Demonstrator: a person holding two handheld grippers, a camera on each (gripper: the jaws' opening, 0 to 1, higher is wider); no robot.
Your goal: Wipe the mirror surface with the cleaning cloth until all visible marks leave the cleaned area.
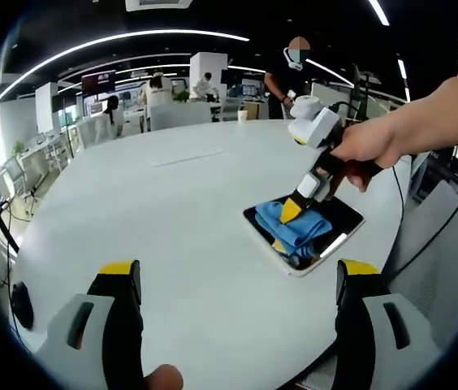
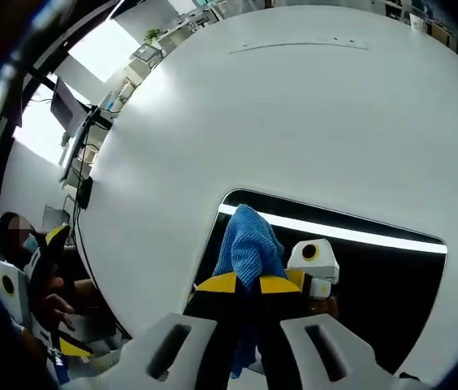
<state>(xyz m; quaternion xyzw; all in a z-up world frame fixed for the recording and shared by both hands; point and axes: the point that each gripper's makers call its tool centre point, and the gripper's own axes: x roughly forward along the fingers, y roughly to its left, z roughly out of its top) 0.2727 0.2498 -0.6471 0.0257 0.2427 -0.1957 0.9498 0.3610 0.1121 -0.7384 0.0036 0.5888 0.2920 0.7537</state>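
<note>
Left gripper view: the left tool (image 1: 241,280) stood wide open and empty over the white bench (image 1: 172,211). Right of it, the right tool (image 1: 290,213) pressed the blue cloth (image 1: 294,229) onto the mirror (image 1: 344,219).

Right gripper view: the right tool (image 2: 248,284) was clamped on the cloth (image 2: 249,244), over the mirror (image 2: 375,276) near the bench (image 2: 294,114) edge.

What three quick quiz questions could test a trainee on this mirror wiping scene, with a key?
1. True or false: the right gripper is shut on the blue cloth.
2. What does the mirror rest on? A) white table B) chair C) floor
3. Fill in: the left gripper's fingers stand ____, holding nothing.

Key: 1 true; 2 A, the white table; 3 open.
</note>
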